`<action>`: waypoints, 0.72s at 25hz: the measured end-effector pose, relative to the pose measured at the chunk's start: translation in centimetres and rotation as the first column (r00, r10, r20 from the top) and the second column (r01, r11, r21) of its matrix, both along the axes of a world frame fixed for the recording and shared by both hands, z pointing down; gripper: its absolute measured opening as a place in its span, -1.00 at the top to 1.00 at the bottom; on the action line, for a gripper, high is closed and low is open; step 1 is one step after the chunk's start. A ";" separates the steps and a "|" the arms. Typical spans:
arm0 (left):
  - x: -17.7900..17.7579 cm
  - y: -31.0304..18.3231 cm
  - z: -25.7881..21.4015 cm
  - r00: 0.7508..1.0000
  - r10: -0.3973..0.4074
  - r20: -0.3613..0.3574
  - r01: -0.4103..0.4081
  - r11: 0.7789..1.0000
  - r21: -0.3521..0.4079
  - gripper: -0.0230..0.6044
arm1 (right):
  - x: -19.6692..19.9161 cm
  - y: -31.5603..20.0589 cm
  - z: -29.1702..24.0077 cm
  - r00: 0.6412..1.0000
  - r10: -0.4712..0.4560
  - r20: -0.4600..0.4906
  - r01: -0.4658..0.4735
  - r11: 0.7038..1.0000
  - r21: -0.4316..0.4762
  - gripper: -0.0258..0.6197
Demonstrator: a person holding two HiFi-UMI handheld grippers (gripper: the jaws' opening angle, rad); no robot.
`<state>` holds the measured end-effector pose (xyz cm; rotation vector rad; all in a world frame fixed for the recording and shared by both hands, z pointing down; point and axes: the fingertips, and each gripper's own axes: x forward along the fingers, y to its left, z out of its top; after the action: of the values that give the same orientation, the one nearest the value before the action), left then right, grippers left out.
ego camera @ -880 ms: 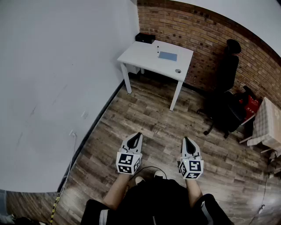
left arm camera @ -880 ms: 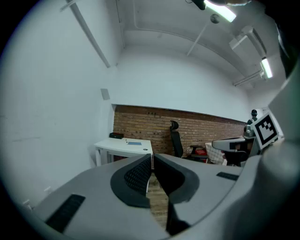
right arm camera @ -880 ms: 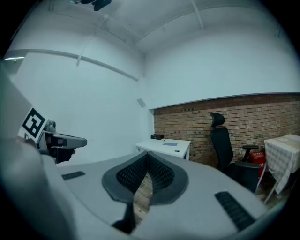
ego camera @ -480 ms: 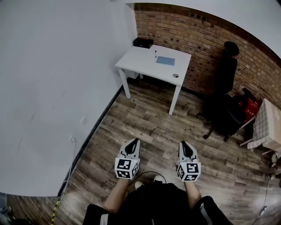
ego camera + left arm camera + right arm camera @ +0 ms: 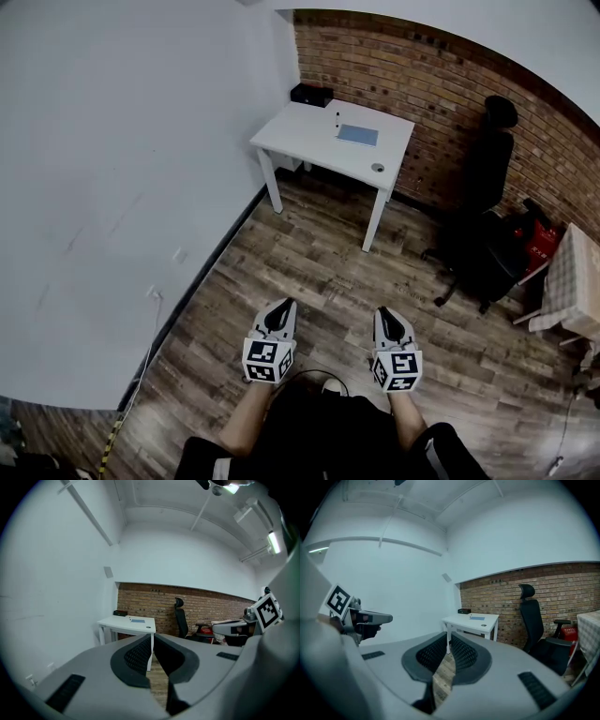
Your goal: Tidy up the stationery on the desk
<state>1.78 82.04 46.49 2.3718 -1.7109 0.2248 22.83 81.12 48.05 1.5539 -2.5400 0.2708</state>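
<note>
My left tool [image 5: 286,304] and right tool [image 5: 381,312] are pressed together, empty. Stationery lies well ahead of them on the counter [image 5: 305,131]: blue pad [image 5: 358,135], probable pen [image 5: 337,118]. Likely light, stiff; I'd take pad by its edge, pen mid-barrel.

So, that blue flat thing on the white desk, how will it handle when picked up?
The blue flat thing lies flush on the desk, so it is probably thin and light, and may flex or be hard to get under. Too far away to tell its material.
</note>
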 end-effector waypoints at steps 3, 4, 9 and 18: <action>0.5 -0.2 0.4 1.000 -0.008 -0.006 0.008 1.000 -0.005 0.83 | 0.5 -0.4 0.3 1.000 -0.006 0.004 0.006 1.000 -0.008 0.84; 0.6 -0.2 0.5 1.000 -0.009 -0.009 0.009 1.000 -0.007 0.83 | 0.6 -0.5 0.4 1.000 -0.005 0.007 0.006 1.000 -0.013 0.84; 1.3 -1.8 0.5 1.000 -0.007 -0.015 0.007 1.000 -0.013 0.83 | 1.1 -1.7 0.3 1.000 -0.007 0.002 0.007 1.000 -0.020 0.84; 2.1 -8.0 1.5 0.999 0.039 -0.036 -0.040 0.999 -0.016 0.83 | 0.5 -6.3 0.8 1.000 0.015 0.018 -0.014 0.999 -0.031 0.84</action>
<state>3.87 74.02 47.99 2.3853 -1.6414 0.2012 23.35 74.86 48.80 1.5665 -2.5270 0.3259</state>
